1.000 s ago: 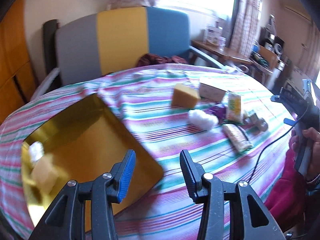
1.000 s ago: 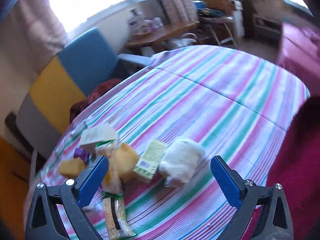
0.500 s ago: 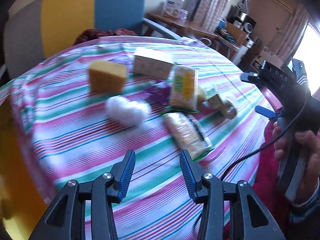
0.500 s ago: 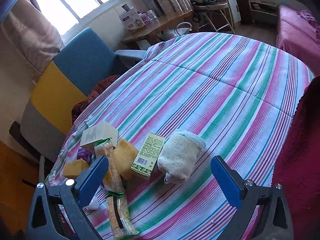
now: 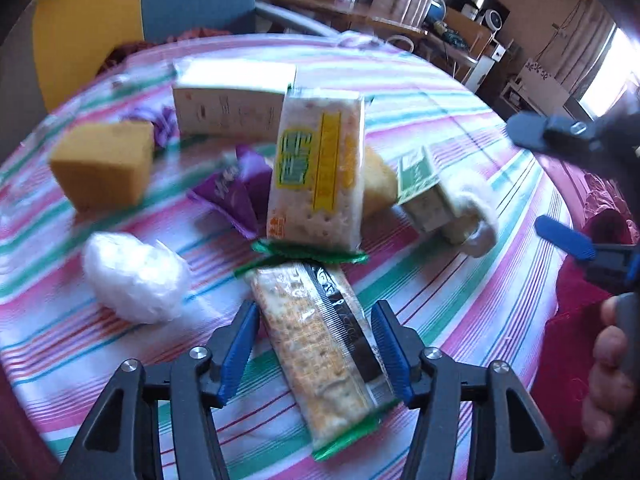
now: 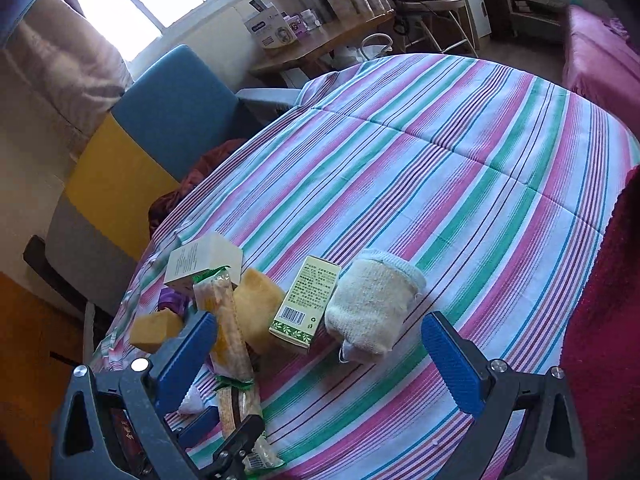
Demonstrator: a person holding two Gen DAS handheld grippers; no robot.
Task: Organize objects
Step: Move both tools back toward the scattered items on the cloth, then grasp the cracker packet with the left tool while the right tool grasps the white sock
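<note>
Black gripper (image 5: 314, 344) frames, blue ribbed pads (image 5: 236, 346), silver screws.

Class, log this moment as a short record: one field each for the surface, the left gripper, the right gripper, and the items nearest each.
surface: striped tablecloth
left gripper: open, fingers straddling the cracker packet lying flat
right gripper: open, holding nothing, above the cloth
near right gripper: knitted pouch, green box
behind the packet: upright cracker pack, purple wrapper, yellow sponge, white plastic wad
</note>
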